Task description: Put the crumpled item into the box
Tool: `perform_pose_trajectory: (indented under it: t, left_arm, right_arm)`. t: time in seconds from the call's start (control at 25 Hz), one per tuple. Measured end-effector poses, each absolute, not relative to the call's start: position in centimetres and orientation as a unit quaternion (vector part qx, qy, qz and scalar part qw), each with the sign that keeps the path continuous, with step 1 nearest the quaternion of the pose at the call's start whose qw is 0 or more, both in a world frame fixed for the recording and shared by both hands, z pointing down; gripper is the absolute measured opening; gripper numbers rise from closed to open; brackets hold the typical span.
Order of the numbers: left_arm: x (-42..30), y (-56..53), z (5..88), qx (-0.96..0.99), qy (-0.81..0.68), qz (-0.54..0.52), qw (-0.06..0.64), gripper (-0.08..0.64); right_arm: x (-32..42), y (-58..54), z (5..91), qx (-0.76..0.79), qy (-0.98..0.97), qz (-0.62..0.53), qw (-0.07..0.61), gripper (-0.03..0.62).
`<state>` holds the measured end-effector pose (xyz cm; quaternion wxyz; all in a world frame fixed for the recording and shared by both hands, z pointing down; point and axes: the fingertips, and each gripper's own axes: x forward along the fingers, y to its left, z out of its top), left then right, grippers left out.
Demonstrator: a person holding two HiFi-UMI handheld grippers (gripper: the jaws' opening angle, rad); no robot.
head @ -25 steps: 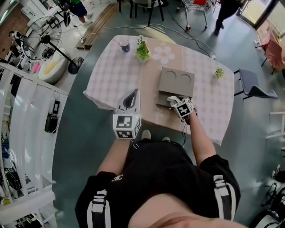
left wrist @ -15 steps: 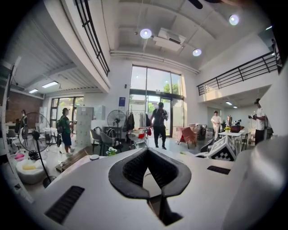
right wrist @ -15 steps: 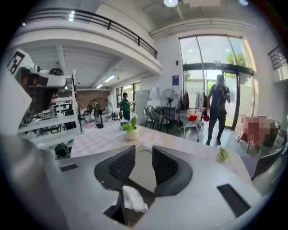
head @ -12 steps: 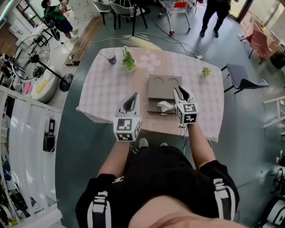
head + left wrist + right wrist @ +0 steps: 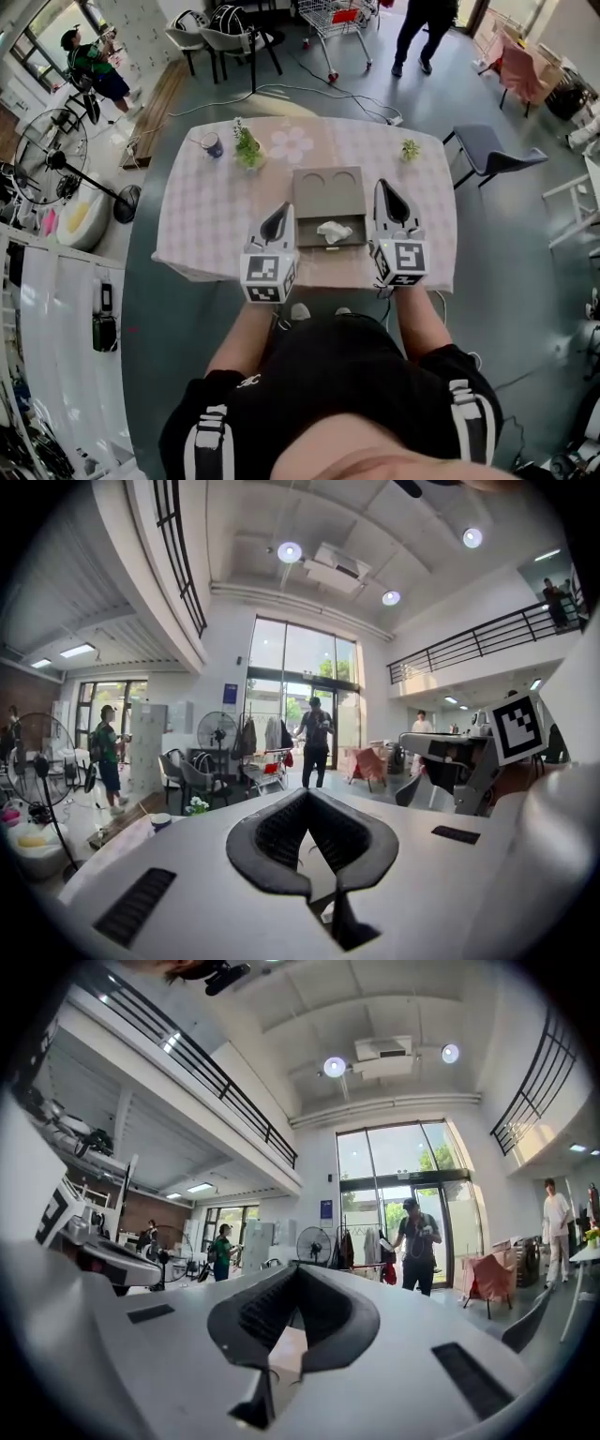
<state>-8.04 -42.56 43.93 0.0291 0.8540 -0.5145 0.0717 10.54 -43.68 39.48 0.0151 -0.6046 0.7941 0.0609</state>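
Observation:
The grey box [image 5: 325, 192] lies open on the checked table [image 5: 202, 220], its lid with two round hollows folded back. The white crumpled item [image 5: 334, 232] lies loose inside the box's near part. My right gripper [image 5: 383, 186] is held just right of the box, apart from the item. Its jaws [image 5: 295, 1269] are closing and stand together with nothing between them. My left gripper [image 5: 283, 207] is held just left of the box, shut and empty, its tips meeting in the left gripper view [image 5: 307, 794].
At the table's far side are a potted plant [image 5: 247, 148], a mug [image 5: 212, 144], a flower-shaped mat [image 5: 292, 145] and a small plant [image 5: 410, 149]. A grey chair [image 5: 487, 150] stands right of the table and a floor fan [image 5: 56, 159] to its left. People stand beyond.
My right gripper has drawn back from over the box to its right side, and the crumpled item stays in the box. The left gripper has kept its place.

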Motion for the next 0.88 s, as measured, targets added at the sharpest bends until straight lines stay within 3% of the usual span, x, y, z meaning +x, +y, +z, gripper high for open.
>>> perform_pose_trajectory:
  t: [0.88]
  left_arm:
    - [-7.11, -42.80, 43.63, 0.863, -0.501, 0.069, 0.022, -0.008]
  right_arm:
    - [10.43, -43.00, 40.42, -0.609, 0.791, 0.049, 0.009, 0.002]
